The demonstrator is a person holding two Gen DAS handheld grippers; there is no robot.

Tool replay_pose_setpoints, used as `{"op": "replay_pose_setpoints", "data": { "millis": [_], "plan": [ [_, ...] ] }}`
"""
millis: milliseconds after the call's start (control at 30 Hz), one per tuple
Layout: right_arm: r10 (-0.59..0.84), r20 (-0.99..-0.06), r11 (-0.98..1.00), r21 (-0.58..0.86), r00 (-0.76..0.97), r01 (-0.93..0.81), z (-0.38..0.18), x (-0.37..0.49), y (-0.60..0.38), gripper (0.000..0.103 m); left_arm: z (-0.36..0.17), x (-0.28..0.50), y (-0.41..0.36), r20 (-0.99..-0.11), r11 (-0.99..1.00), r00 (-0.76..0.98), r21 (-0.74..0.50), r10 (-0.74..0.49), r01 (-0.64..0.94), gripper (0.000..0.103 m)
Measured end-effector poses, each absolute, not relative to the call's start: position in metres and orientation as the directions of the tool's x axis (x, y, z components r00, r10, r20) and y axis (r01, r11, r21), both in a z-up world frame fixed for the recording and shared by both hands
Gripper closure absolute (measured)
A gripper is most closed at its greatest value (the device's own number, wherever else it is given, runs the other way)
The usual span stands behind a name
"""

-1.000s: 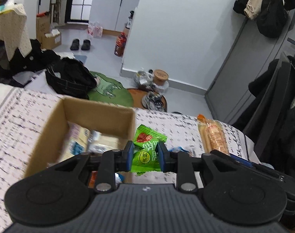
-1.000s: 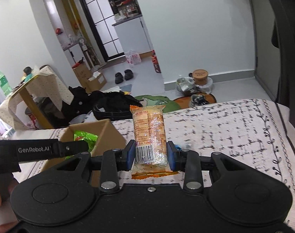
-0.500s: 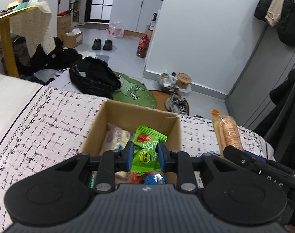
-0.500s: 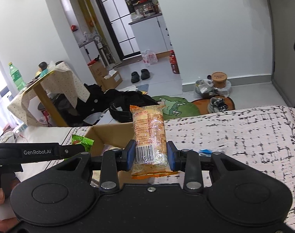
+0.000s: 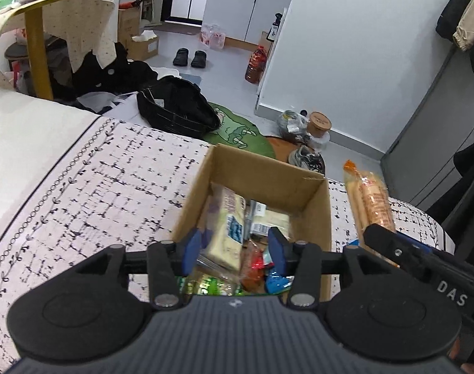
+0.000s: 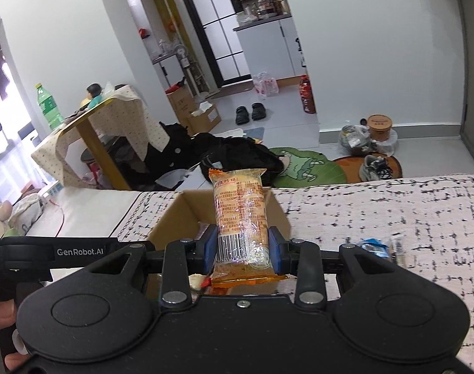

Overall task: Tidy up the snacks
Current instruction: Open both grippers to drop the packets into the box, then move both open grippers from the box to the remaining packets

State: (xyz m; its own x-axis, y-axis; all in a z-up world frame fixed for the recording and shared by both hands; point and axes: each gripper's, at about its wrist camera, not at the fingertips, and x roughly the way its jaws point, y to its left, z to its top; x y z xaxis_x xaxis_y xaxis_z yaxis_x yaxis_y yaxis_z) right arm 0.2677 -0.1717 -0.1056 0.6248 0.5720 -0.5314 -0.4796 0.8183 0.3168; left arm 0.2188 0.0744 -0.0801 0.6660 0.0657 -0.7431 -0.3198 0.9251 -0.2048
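An open cardboard box (image 5: 262, 171) sits on the patterned bed cover and holds several snack packets. My left gripper (image 5: 234, 251) is open and empty just above the box's near side; a green packet (image 5: 205, 286) lies in the box below it. My right gripper (image 6: 241, 251) is shut on an orange wrapped snack pack (image 6: 240, 218), held upright over the box (image 6: 174, 215). That pack also shows in the left wrist view (image 5: 371, 199), right of the box.
A blue packet (image 6: 372, 246) and a clear wrapper lie on the bed cover (image 6: 393, 205) right of the box. Beyond the bed edge are a black bag (image 5: 177, 109), a green rug, shoes and a draped table (image 5: 50, 6).
My left gripper opened and let the green packet fall into the box. Both grippers moved left, so the box now sits centred under them. The right gripper still holds the orange pack.
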Motion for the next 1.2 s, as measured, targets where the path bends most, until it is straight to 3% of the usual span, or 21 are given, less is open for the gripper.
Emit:
{"op": "replay_pose_setpoints", "data": {
  "millis": [233,300,467,700,1067,1200],
  "plan": [
    [0.621,-0.529,0.779,0.341,0.578,-0.526,-0.107,0.269,-0.149,0.064,-0.077,0.214,0.081,-0.743,0.922,0.665,-0.196,0.082,-0.333,0.052],
    [0.616,-0.541,0.781,0.328,0.572,-0.531,-0.107,0.266,-0.146,0.050,-0.078,0.213,0.082,-0.748,0.923,0.659,-0.196,0.078,-0.331,0.047],
    [0.611,-0.531,0.787,0.335,0.587,-0.518,-0.103,0.262,-0.160,0.046,-0.083,0.213,0.079,-0.764,0.921,0.641,-0.199,0.068,-0.335,0.037],
    [0.539,-0.528,0.840,0.286,0.656,-0.460,-0.102,0.259,-0.184,0.023,-0.082,0.217,0.060,-0.765,0.928,0.641,-0.193,0.061,-0.319,0.032],
    [0.491,-0.552,0.870,0.283,0.674,-0.403,-0.108,0.260,-0.221,0.016,-0.075,0.223,0.029,-0.742,0.943,0.665,-0.159,0.080,-0.291,0.010],
    [0.476,-0.557,0.879,0.275,0.681,-0.390,-0.108,0.257,-0.231,0.013,-0.075,0.224,0.020,-0.739,0.951,0.671,-0.160,0.063,-0.265,0.008]
  ]
}}
